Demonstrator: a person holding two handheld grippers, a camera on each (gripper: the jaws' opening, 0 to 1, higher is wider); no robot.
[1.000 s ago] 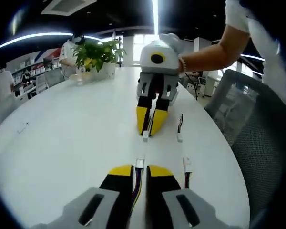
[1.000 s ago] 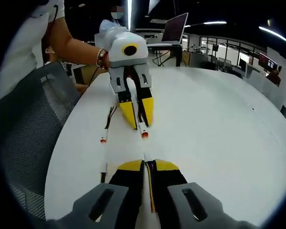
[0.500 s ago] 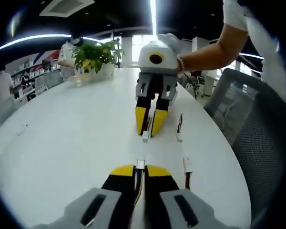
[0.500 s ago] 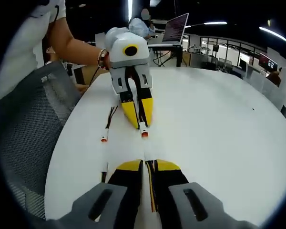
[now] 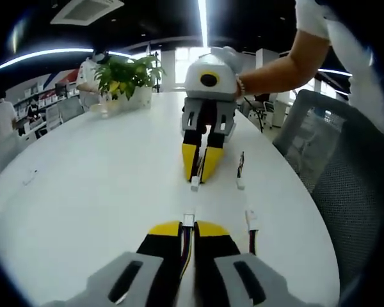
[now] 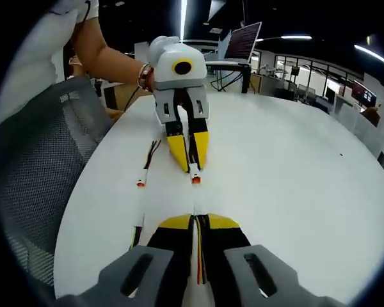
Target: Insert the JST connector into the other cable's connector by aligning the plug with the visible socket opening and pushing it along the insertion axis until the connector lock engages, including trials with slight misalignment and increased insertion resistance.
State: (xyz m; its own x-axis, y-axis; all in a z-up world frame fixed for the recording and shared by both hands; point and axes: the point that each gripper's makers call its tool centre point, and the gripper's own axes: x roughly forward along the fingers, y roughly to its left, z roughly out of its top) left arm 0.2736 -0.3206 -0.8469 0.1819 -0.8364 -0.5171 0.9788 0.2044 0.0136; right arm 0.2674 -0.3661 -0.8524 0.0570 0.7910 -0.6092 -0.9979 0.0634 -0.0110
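Wide white desk (image 5: 89, 173), rounded at the edge, with a mesh chair (image 5: 336, 166) just beside it. Potted plant (image 5: 129, 77) at the far end in the left gripper view; laptop (image 6: 242, 42) on a stand beyond the desk in the right gripper view.

Left gripper (image 5: 188, 225) low over the desk, yellow-tipped jaws pressed together on a cable (image 5: 184, 252), its white plug (image 5: 189, 219) poking out just past the tips. Same gripper seen head-on from the right gripper view (image 6: 193, 167), plug end red-tipped (image 6: 196, 179).

Right gripper (image 6: 194, 219) likewise clamped on a second cable (image 6: 198, 256), thin wires running back between the jaws. Seen from the left gripper view (image 5: 200, 178), with its white socket (image 5: 195, 183) sticking out of the tips, pointed toward the plug. Plug and socket roughly in line, near each other, apart, not joined.

Two spare leads flat on the desk beside the grippers: one (image 5: 241, 171) next to the right gripper, one (image 5: 251, 224) next to the left gripper.
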